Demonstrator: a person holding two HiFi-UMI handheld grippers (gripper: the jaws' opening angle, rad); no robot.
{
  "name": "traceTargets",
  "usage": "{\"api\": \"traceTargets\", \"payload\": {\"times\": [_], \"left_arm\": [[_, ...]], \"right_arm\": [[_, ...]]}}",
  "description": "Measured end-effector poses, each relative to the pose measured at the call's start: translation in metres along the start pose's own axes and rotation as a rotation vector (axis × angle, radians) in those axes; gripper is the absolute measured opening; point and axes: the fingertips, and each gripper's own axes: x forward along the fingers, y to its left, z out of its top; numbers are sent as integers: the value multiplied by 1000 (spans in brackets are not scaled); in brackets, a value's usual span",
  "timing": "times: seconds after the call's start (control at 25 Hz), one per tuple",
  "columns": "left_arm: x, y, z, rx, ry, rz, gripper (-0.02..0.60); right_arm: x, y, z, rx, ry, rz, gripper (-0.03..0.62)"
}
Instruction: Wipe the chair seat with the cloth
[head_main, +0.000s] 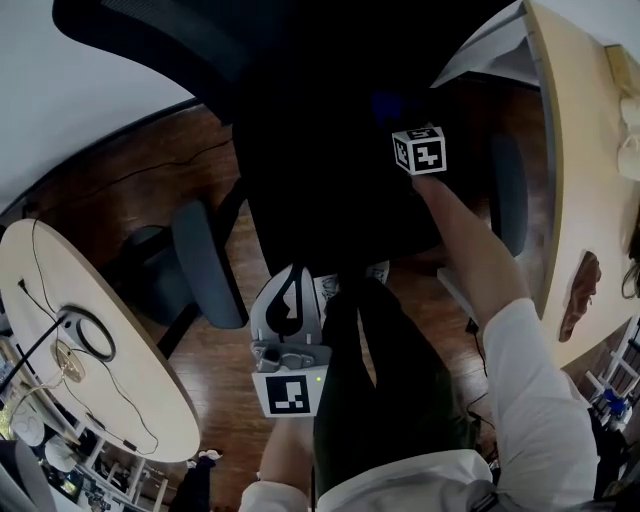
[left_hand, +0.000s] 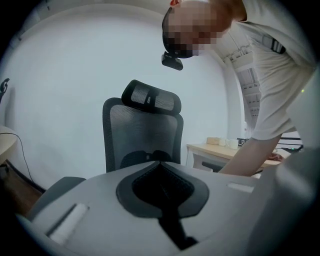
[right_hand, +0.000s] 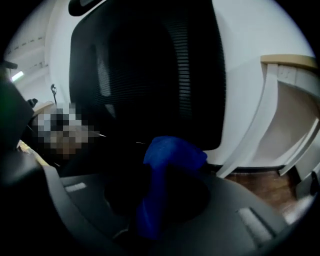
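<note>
Head view: black office chair seat (head_main: 330, 190) fills the centre over brown wooden floor (head_main: 150, 170), grey padded armrest (head_main: 205, 262) on its left side, second one (head_main: 508, 195) on its right. Right gripper (head_main: 418, 148) is out over the right half of the seat, marker cube up, held on an arm in a white sleeve (head_main: 530, 380). Its tip is lost in the dark upholstery, so I can't tell here if it touches the seat. Left gripper (head_main: 292, 292) hangs just off the seat's near edge, grey body, marker cube nearest the camera. Round beige table with black cables (head_main: 110, 340) is at lower left, light wooden desk (head_main: 570, 150) along the right. Left gripper view: jaws pressed together, tips meeting, nothing between them. It looks level at the chair's grey mesh backrest (left_hand: 142, 137) with black mesh headrest (left_hand: 151, 97) on top, against a white wall. The person leans in from the upper right, arm reaching down. Right gripper view: jaws pinch a bright blue cloth (right_hand: 165, 175), which stands up bunched between them and folds over at the top. Black mesh backrest fills the frame behind it, white desk leg (right_hand: 255, 135) to the right. The cloth sits low in front of the backrest, over the seat; contact with the seat not readable
</note>
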Motion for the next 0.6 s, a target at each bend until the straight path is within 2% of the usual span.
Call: {"api": "traceTargets", "payload": {"times": [0.12,0.24,0.36,0.48,0.6], "left_arm": [[-4,0,6,-1,8,4,0],[-5,1,16,5,-1,9,0],[-9,6,19,14,-7,17,0],[-18,10,10,12,5,30,0],[-28,14,-4,10,27,40,0]], "right_arm": [[4,94,-6,-5,-45,142,94],[15,202,-19,-15,-47,287,94],[31,282,-30,-25,-25,370,94],[50,321,-41,-50,13,388,92],[59,318,-44,-88,23,375,92]]}}
